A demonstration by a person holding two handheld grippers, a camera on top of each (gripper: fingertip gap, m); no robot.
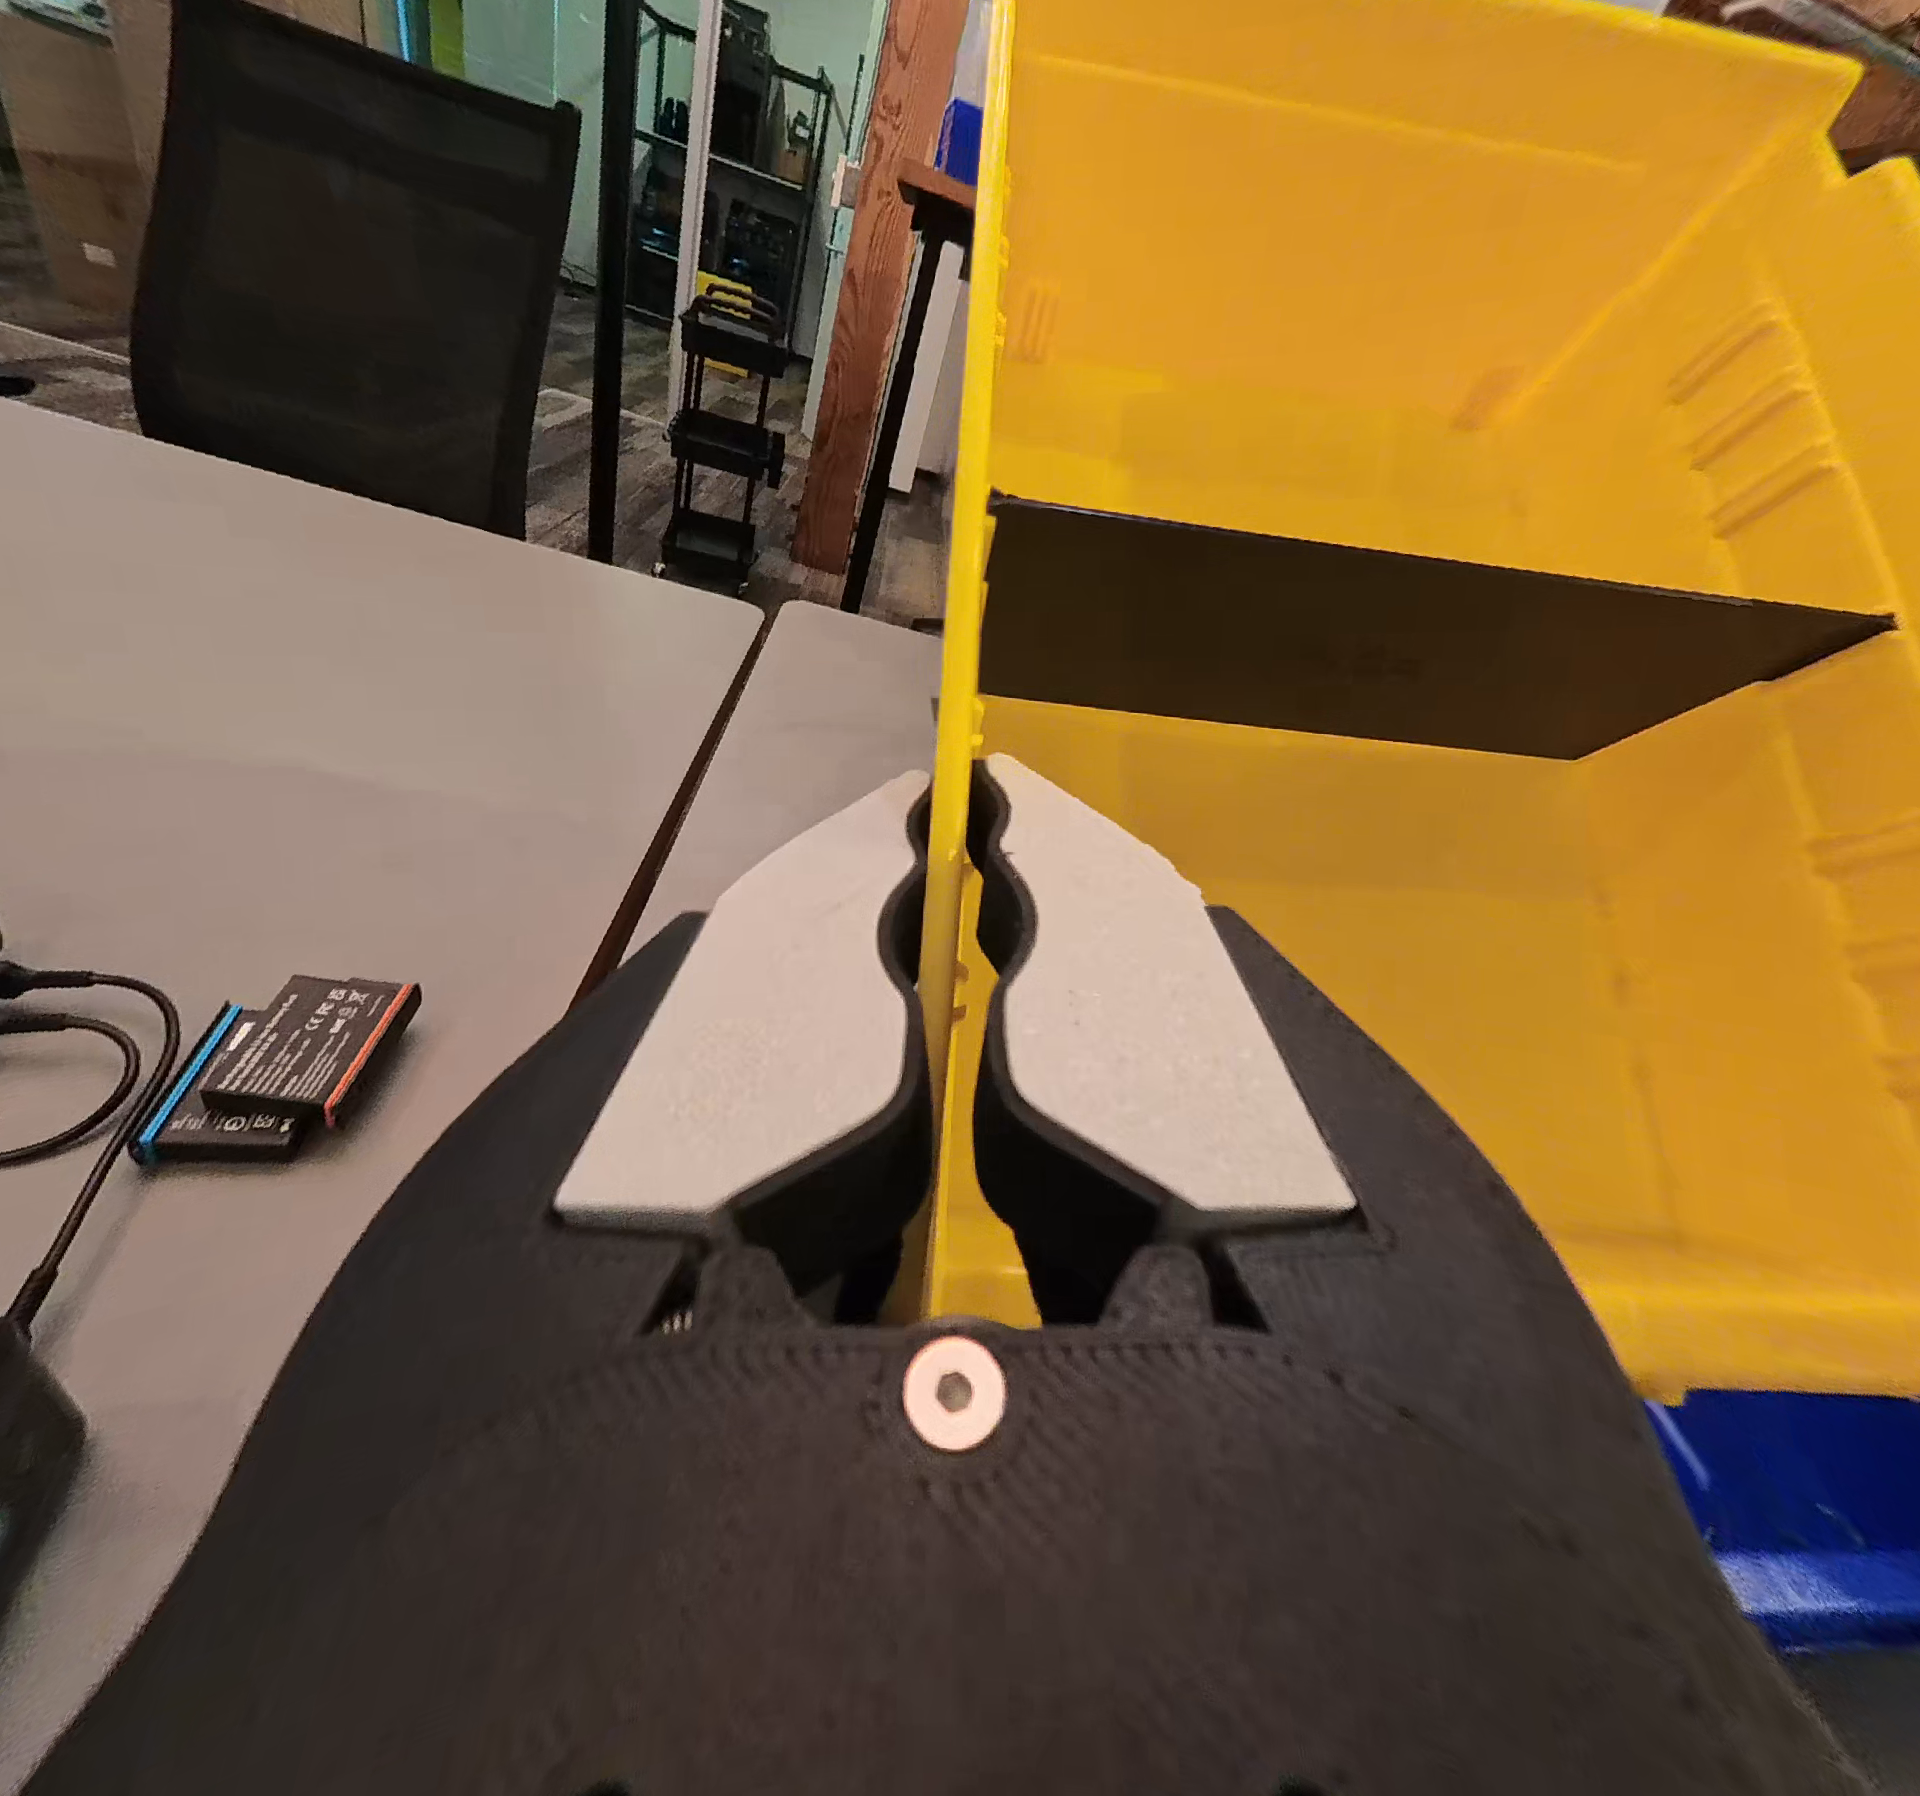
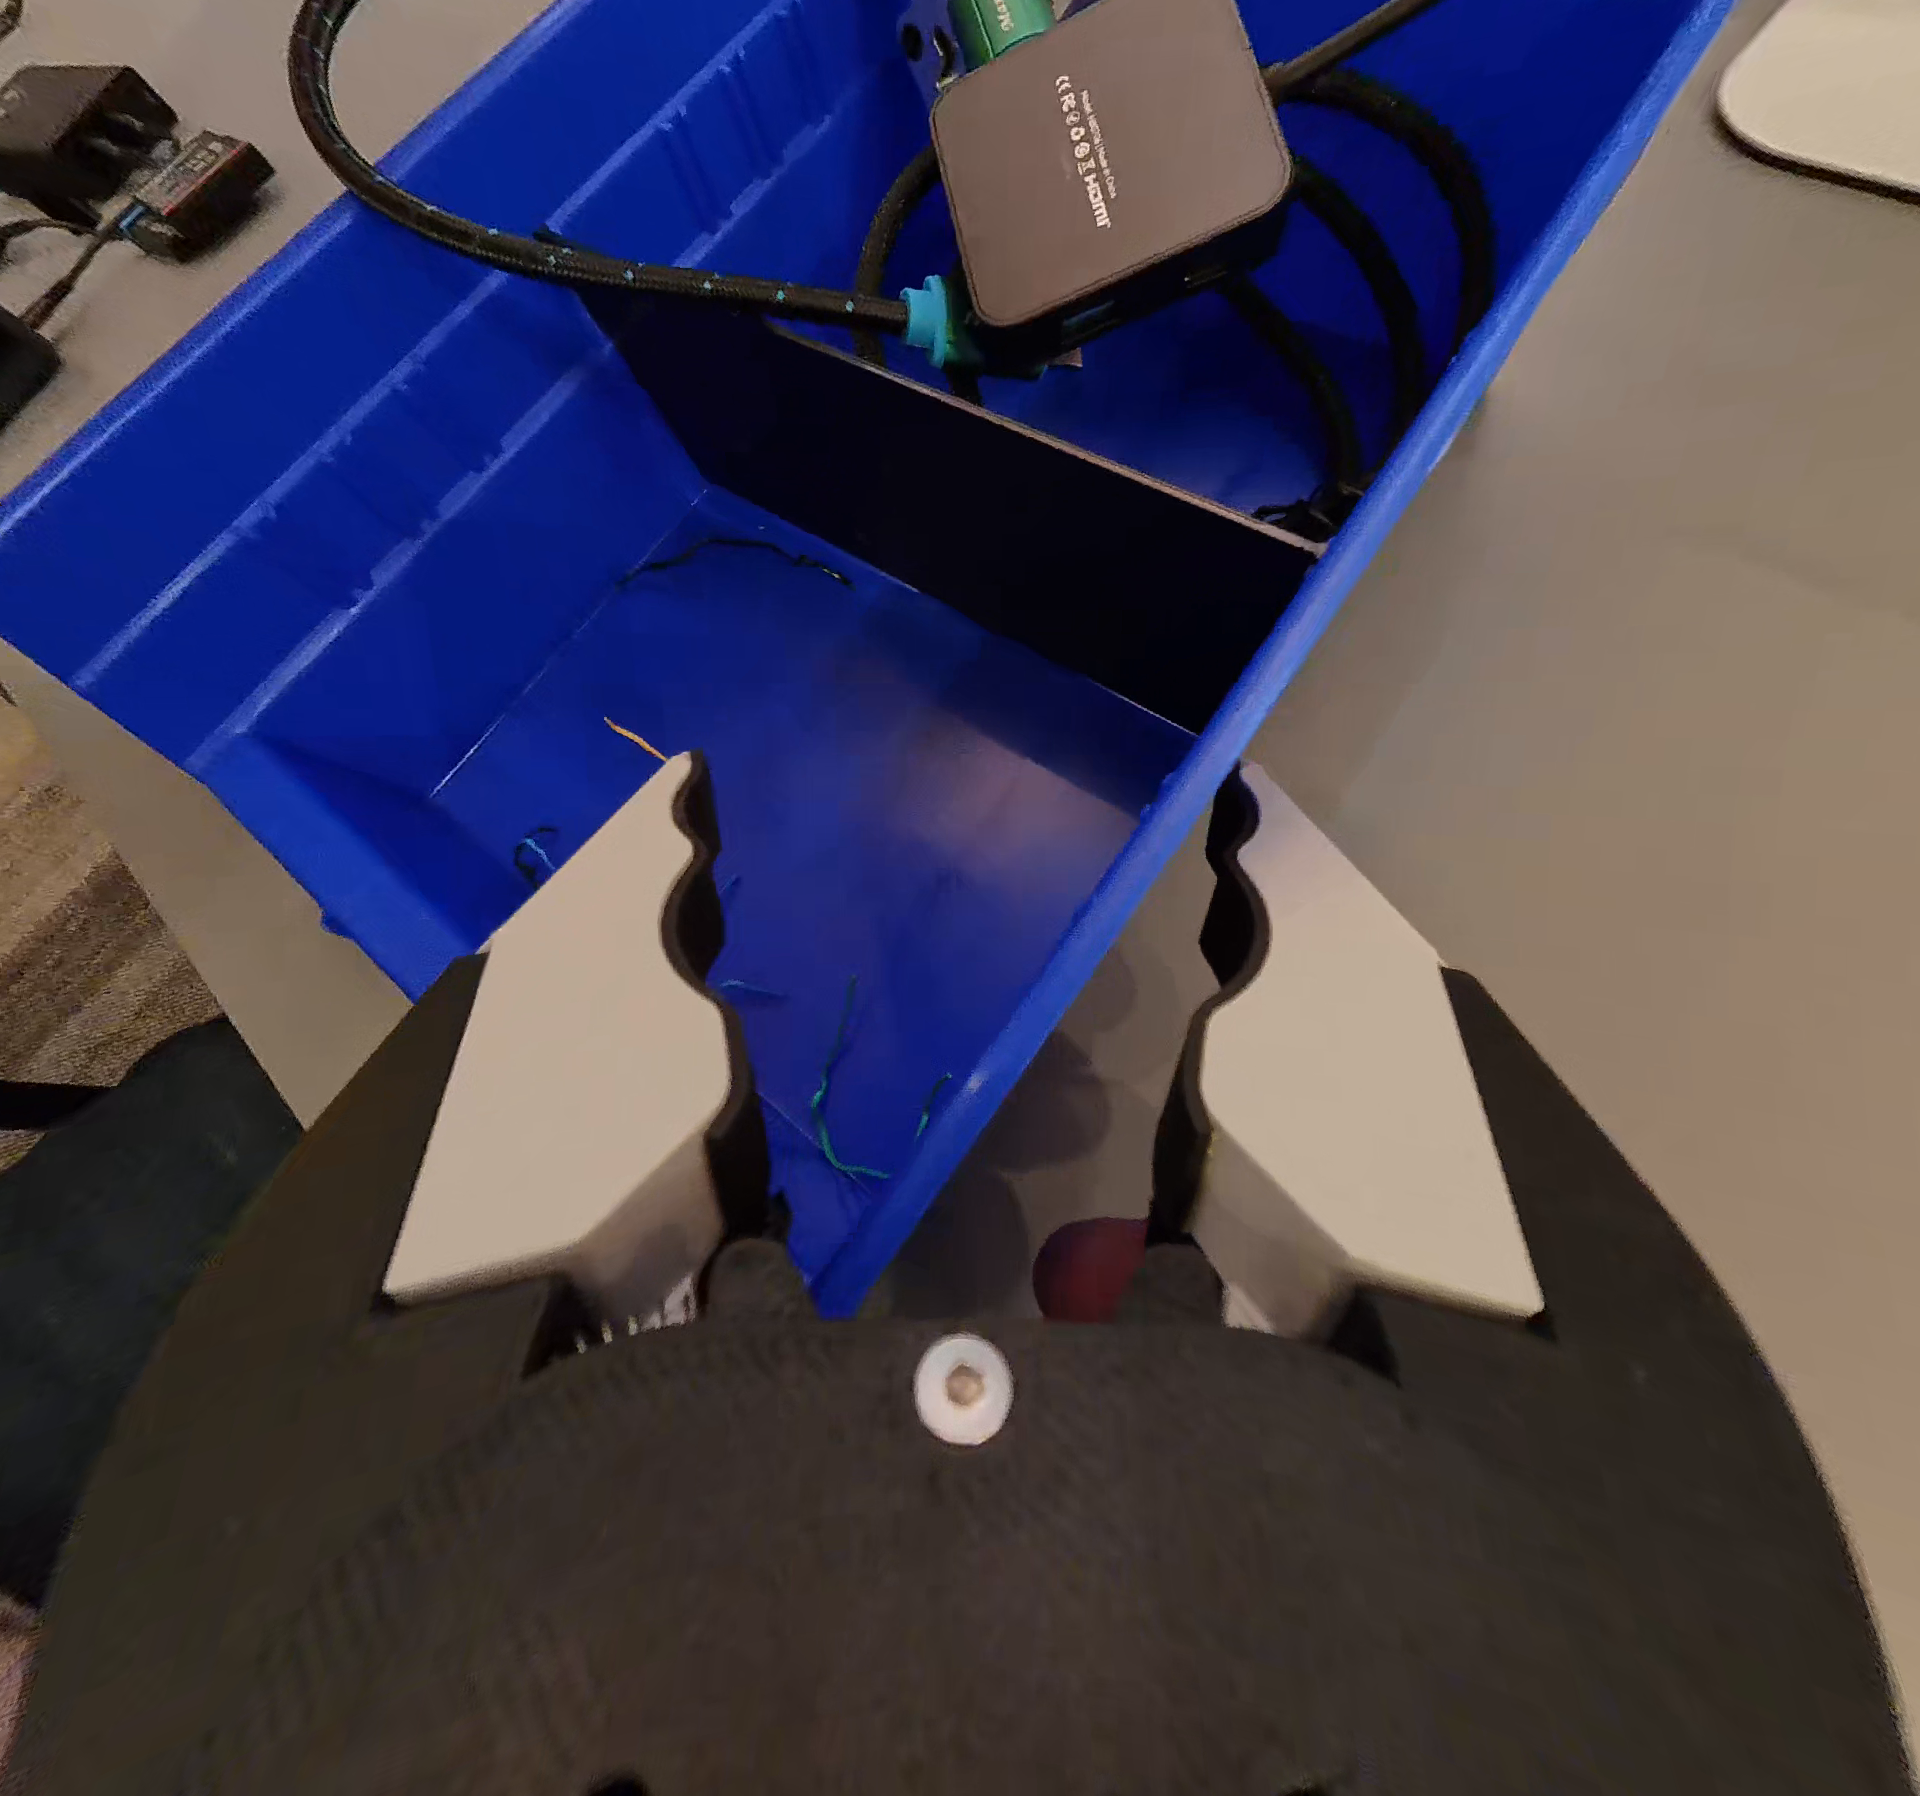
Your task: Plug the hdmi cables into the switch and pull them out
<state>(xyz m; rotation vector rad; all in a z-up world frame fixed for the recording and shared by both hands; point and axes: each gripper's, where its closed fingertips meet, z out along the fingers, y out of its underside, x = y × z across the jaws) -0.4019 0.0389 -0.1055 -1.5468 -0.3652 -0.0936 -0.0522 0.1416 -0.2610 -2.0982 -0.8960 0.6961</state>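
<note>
Left wrist view: your left gripper (image 1: 951, 790) pinches the yellow bin (image 1: 1351, 344) wall.
Right gripper (image 2: 961, 790) is wide open, straddling the blue bin (image 2: 1351, 645) rim; the switch (image 2: 1112, 136) (cables (image 2: 436, 219) plugged) lies beyond the divider (image 2: 987, 499); tilting could slide it.

The right tool (image 2: 961, 790) hangs wide open astride the near right wall of the long blue plastic bin (image 2: 343, 541). Beyond the bin's black divider panel (image 2: 997, 510), a flat dark grey square switch (image 2: 1112, 136) rests on coiled black braided cables (image 2: 436, 219) with teal plugs.
</note>
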